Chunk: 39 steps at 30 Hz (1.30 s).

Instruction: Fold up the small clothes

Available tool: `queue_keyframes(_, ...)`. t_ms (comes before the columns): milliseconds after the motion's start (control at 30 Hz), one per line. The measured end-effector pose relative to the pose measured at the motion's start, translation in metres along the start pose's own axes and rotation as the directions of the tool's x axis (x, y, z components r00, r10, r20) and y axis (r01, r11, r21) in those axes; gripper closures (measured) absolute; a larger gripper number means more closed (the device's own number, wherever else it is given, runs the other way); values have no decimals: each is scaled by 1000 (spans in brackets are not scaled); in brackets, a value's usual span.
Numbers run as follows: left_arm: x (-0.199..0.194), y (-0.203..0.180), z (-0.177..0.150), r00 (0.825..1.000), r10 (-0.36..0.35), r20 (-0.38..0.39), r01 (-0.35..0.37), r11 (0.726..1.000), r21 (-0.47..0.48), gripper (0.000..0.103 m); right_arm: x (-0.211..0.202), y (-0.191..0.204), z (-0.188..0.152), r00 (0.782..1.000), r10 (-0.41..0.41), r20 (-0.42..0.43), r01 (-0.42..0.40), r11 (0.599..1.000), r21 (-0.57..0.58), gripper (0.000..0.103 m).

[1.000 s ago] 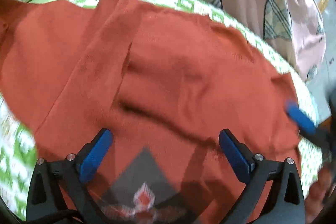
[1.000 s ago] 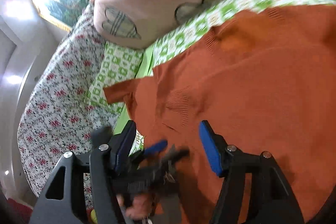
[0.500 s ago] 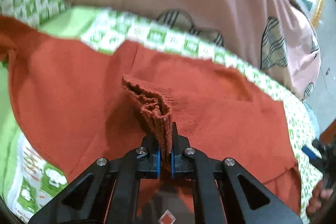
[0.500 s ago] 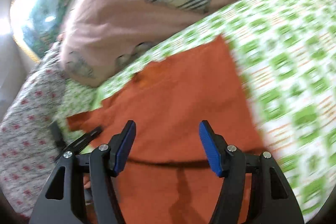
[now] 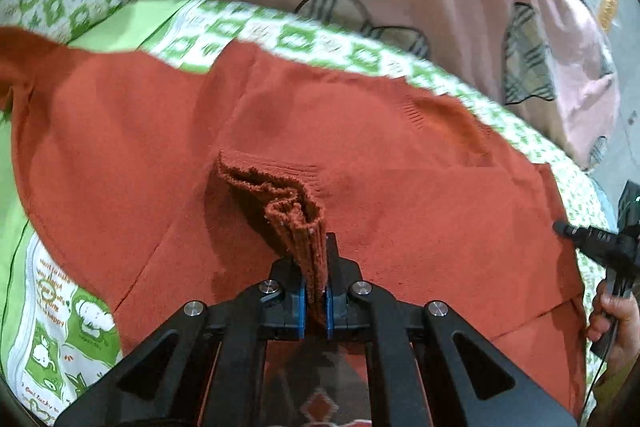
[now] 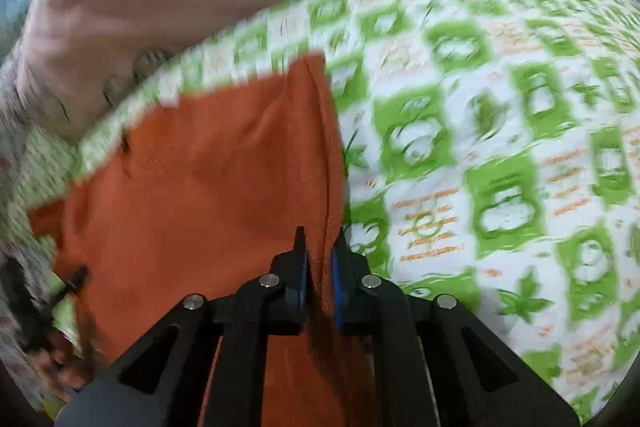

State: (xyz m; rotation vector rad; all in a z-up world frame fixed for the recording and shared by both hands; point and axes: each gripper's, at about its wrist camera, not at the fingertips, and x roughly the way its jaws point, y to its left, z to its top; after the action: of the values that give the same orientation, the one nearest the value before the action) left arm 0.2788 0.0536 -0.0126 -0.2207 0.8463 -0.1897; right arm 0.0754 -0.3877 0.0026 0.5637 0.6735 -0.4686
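In the left wrist view, the left gripper [image 5: 314, 301] at lower centre was clamped on a bunched ribbed edge of the orange sweater [image 5: 400, 195], which lay spread over the green-patterned bedsheet [image 5: 288, 37] across mid-frame; the right gripper [image 5: 576, 233] showed at the right edge. In the right wrist view, that gripper [image 6: 320, 277] pinched the sweater's [image 6: 208, 179] side edge at lower centre. Folding well probably meant lifting both pinched edges together, level and taut, so the knit would not sag. No containers appeared.
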Motion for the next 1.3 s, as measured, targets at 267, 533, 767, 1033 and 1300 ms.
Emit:
queue_keyframes(267,14,0,-5,999,17,-37,-16,1000,7,88,14,-21,-1,998,-59,-19,60,998,23,90)
queue_keyframes(533,-1,25,-10,998,46,-44,-47,999,-26,84,-27,40,-33,999,35,29,-33,998,-52,53)
queue_keyframes(767,-59,73,-18,997,77,20,-75,993,-96,75,-27,39,-58,999,23,-50,-22,1000,13,53)
queue_keyframes(1033,-102,202,10,980,152,128,-88,909,-407,40,-72,96,-98,984,177,-35,-179,982,-66,49)
queue_keyframes(1300,-96,309,68,937,292,191,-127,797,-591,31,-58,130,-131,968,205,-143,-224,966,-129,48)
